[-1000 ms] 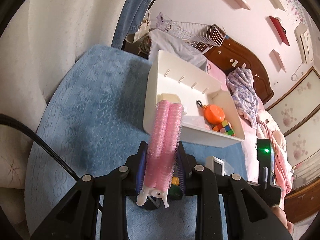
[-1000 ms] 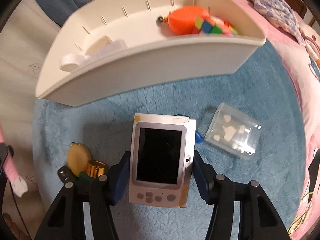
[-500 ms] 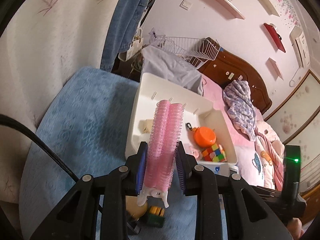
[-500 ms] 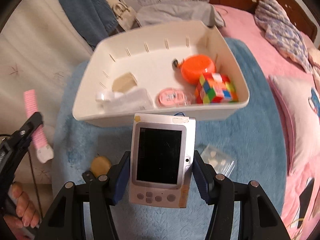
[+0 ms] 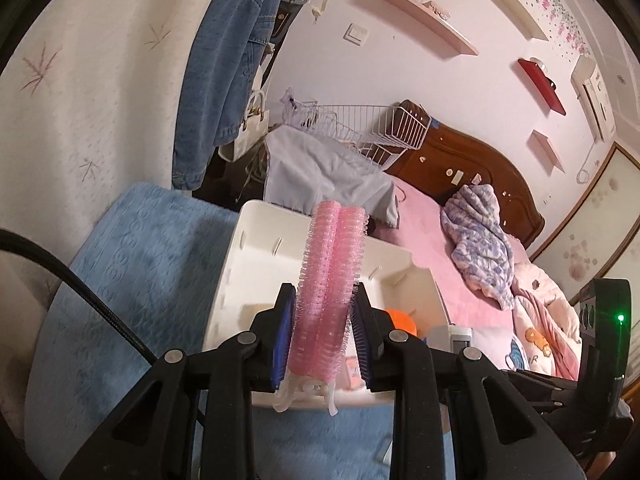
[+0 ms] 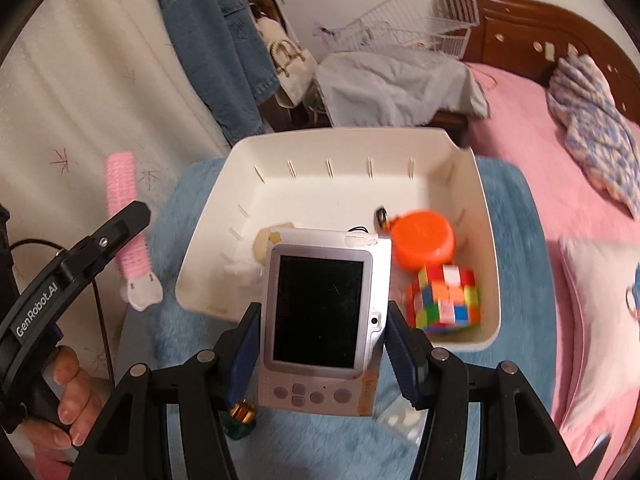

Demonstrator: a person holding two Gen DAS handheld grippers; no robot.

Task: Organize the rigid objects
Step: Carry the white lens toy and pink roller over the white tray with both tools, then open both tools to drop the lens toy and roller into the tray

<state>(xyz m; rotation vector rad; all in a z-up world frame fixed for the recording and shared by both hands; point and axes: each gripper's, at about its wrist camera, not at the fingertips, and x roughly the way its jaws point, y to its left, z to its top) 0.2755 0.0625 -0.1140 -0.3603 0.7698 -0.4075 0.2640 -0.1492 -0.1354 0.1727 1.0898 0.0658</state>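
Note:
My left gripper (image 5: pixel 323 320) is shut on a pink hair roller clip (image 5: pixel 330 280), held up over the near left edge of the white bin (image 5: pixel 236 264); the clip also shows in the right wrist view (image 6: pixel 128 224). My right gripper (image 6: pixel 320 344) is shut on a silver handheld device (image 6: pixel 320 312) with a dark screen, held above the near wall of the white bin (image 6: pixel 332 148). In the bin lie an orange round case (image 6: pixel 424 240), a colour cube (image 6: pixel 444 296) and a pale beige piece (image 6: pixel 262 242).
The bin stands on a blue mat (image 6: pixel 516 240) on a pink bed (image 6: pixel 532 128). A small green bottle with a gold cap (image 6: pixel 240 420) and a clear plastic box (image 6: pixel 400 420) lie on the mat below my right gripper. A wire basket (image 5: pixel 360 128) and hanging jeans (image 5: pixel 224 72) are behind.
Both grippers have risen and moved toward the bin with their loads. The device was low over the mat and now hangs over the bin's near wall. The roller clip has lifted well above the mat.

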